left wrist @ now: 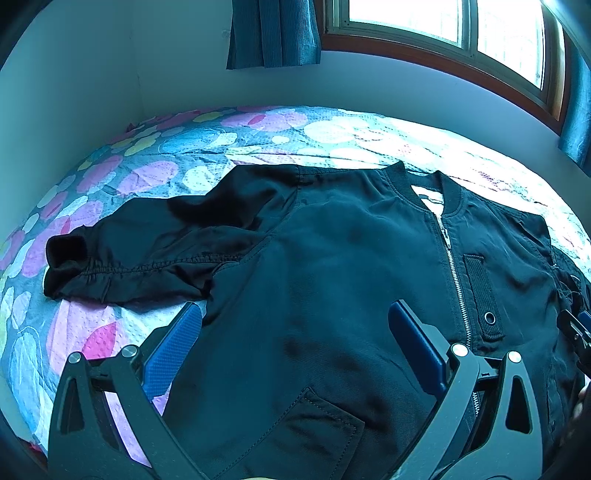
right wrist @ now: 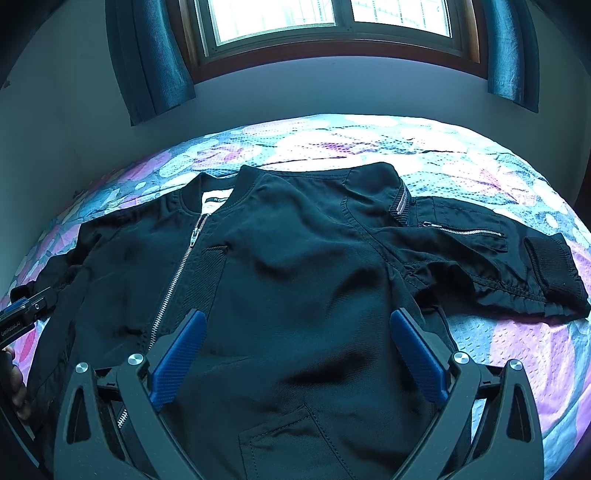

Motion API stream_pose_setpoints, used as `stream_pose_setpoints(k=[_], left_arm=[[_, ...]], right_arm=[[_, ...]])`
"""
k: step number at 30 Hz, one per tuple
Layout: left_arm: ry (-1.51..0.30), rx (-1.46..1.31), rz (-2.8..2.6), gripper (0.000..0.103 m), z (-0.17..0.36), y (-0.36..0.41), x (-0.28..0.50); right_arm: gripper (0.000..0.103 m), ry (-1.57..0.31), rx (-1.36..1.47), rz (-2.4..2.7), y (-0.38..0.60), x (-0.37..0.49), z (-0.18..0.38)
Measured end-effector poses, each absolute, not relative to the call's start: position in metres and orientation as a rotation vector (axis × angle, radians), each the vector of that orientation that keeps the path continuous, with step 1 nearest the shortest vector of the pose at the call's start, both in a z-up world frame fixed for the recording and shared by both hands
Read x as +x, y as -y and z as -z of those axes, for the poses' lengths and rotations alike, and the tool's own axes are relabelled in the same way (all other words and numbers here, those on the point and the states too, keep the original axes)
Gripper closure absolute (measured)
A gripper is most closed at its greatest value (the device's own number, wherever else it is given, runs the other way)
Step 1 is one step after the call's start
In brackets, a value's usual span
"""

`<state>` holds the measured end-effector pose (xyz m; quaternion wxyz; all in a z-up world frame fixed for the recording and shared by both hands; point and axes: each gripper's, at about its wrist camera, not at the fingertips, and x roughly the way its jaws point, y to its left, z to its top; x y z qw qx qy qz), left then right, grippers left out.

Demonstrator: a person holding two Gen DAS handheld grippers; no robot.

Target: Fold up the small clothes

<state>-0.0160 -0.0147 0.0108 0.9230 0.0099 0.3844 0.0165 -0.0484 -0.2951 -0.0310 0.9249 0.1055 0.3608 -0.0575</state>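
Observation:
A small black zip-up jacket (left wrist: 332, 258) lies flat, front up, on a bed with a flowered quilt (left wrist: 155, 155). Its collar points to the window. In the left wrist view its sleeve (left wrist: 122, 258) lies out to the left. My left gripper (left wrist: 295, 317) is open and empty, just above the jacket's left half. In the right wrist view the jacket (right wrist: 288, 266) shows its other sleeve (right wrist: 498, 266) out to the right. My right gripper (right wrist: 295, 325) is open and empty above the jacket's right half. Each gripper shows at the edge of the other view.
The bed stands against a pale wall (left wrist: 92, 85) under a window (right wrist: 295, 18) with teal curtains (right wrist: 155, 62). Bare quilt (right wrist: 517, 350) lies beside and beyond the jacket.

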Motion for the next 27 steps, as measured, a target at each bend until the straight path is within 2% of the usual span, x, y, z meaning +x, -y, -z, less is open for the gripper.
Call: stream_pose_setpoints(k=[20, 27], left_arm=[[-0.793, 0.02, -0.04, 0.002, -0.009, 0.013, -0.017], [-0.804, 0.01, -0.039, 0.002, -0.007, 0.008, -0.014]], right_arm=[[0.004, -0.737, 0.235, 0.103, 0.295, -0.048, 0.03], [0.004, -0.678, 0.354, 0.173, 0.354, -0.059, 0.009]])
